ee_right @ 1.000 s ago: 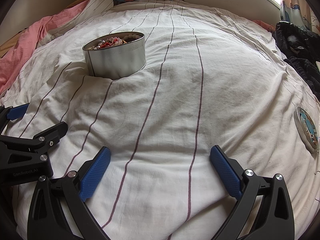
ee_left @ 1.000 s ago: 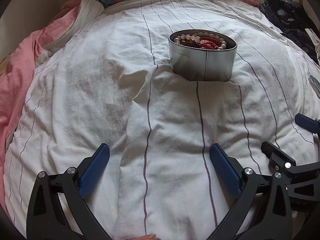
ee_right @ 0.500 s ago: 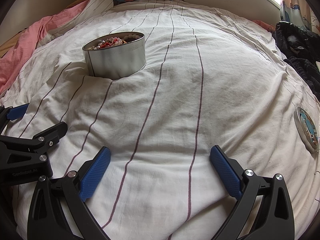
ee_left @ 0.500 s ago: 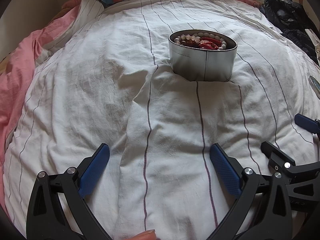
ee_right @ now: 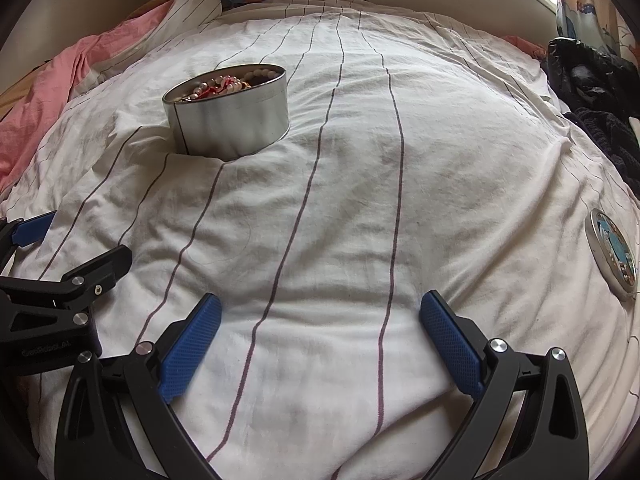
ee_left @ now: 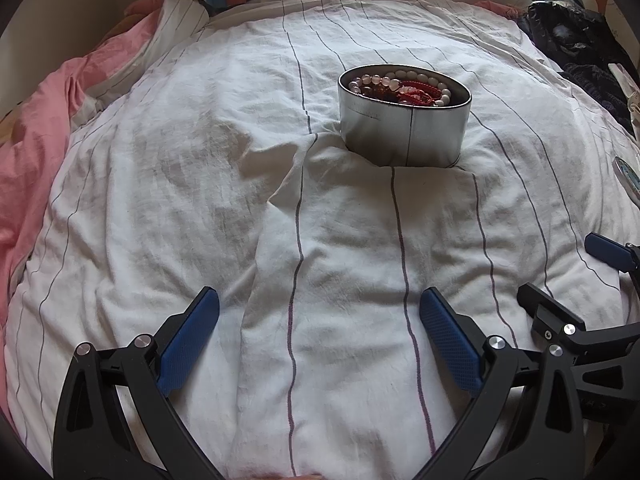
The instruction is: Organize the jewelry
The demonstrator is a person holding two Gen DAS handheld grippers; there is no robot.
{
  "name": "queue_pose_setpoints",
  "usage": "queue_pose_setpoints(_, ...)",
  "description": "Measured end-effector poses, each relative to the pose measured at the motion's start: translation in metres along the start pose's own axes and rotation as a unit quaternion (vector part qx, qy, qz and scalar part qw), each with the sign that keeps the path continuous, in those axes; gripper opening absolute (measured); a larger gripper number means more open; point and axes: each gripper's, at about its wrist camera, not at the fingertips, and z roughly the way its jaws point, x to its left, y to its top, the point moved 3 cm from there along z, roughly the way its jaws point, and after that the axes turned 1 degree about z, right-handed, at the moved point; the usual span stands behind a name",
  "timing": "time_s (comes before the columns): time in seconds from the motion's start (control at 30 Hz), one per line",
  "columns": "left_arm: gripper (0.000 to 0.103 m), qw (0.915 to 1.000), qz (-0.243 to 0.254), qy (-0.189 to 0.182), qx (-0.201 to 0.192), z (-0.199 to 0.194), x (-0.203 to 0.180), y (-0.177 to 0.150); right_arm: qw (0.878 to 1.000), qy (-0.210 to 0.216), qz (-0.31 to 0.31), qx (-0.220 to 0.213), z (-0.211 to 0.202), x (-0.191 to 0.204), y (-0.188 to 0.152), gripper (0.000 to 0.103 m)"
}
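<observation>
Over the near part of the bed, the left gripper (ee_left: 319, 320) is spread wide and holds nothing. The right gripper (ee_right: 321, 318) sits just beside it, equally spread and empty. Both hover above the white striped duvet (ee_left: 200, 200). Farther out, a round metal tin (ee_left: 404, 128) stands upright, sunk slightly into the duvet, well apart from both grippers. Pale bead bracelets (ee_left: 434, 81) and red jewelry (ee_left: 412, 94) lie inside it. A flat round lid (ee_right: 611, 256) rests on the duvet to the right. Pink bedding (ee_right: 48, 100) lies at the left edge.
</observation>
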Motion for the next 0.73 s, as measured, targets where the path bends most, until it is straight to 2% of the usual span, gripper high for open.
queue_pose_setpoints(0.13, 0.096, 0.9999, -0.008, -0.003, -0.01, -0.006, 0.003, -0.002, 1.0, 0.004, 0.005, -0.007, -0.003, 0.0, 0.0, 0.096)
queue_pose_setpoints(0.37, 0.096, 0.9997, -0.008, 0.013, -0.018, -0.012, 0.005, 0.0, 0.999, 0.021, 0.024, -0.028, -0.013, -0.001, 0.002, 0.096)
queue_pose_setpoints(0.73, 0.096, 1.0, -0.007, 0.006, 0.003, -0.004, 0.005, 0.002, 1.0, 0.012, 0.02, -0.015, -0.007, 0.002, 0.001, 0.096)
